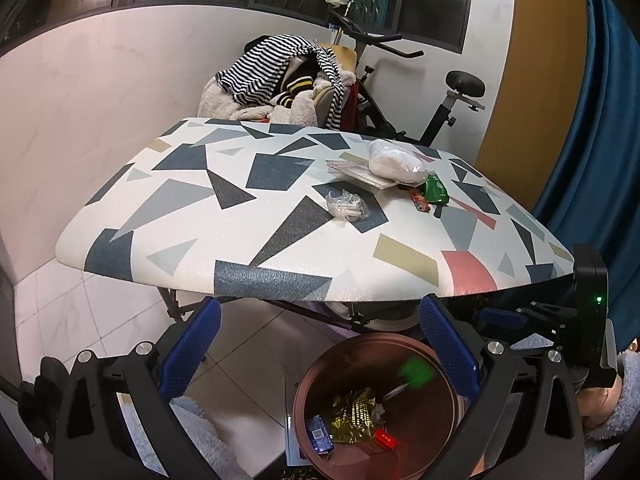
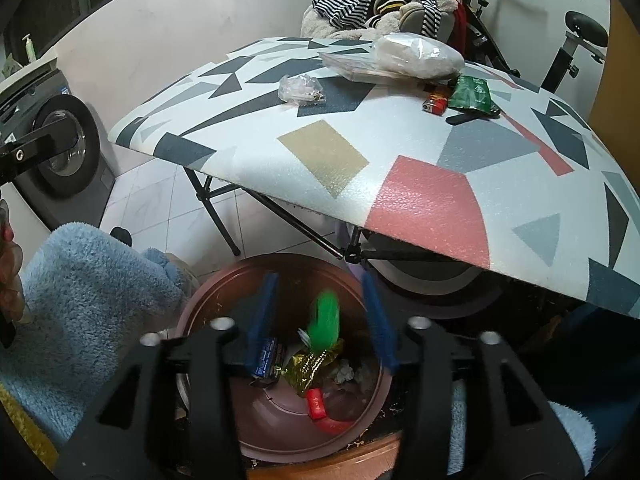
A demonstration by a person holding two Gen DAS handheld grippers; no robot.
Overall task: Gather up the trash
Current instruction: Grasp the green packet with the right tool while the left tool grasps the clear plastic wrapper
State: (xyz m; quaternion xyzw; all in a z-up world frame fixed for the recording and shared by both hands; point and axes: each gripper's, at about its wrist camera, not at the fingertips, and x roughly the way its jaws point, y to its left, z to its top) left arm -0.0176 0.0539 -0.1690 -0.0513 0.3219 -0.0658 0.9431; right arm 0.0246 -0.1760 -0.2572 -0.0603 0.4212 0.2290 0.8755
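The right hand-held gripper [image 2: 322, 320] hangs over a round, reddish-brown bin [image 2: 208, 300] on the floor, its blue ribbed pads parted and pressing on nothing. Between them a green wrapper [image 2: 325, 326] is blurred in mid-air above the bin's mouth, its long axis close to upright in this view, touching neither pad. In the left wrist view the same green wrapper [image 1: 416, 372] shows as a soft smear inside the bin's rim [image 1: 360, 346]. The left hand-held gripper [image 1: 320, 344] stands wide open and empty, aimed down past the near edge of the surface [image 1: 280, 220]. At the bottom of the bin lie a crinkled gold foil wrapper [image 2: 310, 366], a small blue box [image 2: 266, 358] and a red packet [image 2: 316, 404]. The surface has a pebbled white cover printed with grey, navy, tan and pink angular patches, and rests on black folding legs. On it remain a crumpled clear plastic bag [image 2: 300, 88], a flat clear packet [image 2: 348, 62] under a plump, pale bagged bundle [image 2: 416, 56], a glossy green packet [image 2: 472, 94] lying flat, and a small red and orange item [image 2: 436, 104] just beside it. A fluffy light-blue sleeve [image 2: 88, 292] fills the lower left of the right wrist view.
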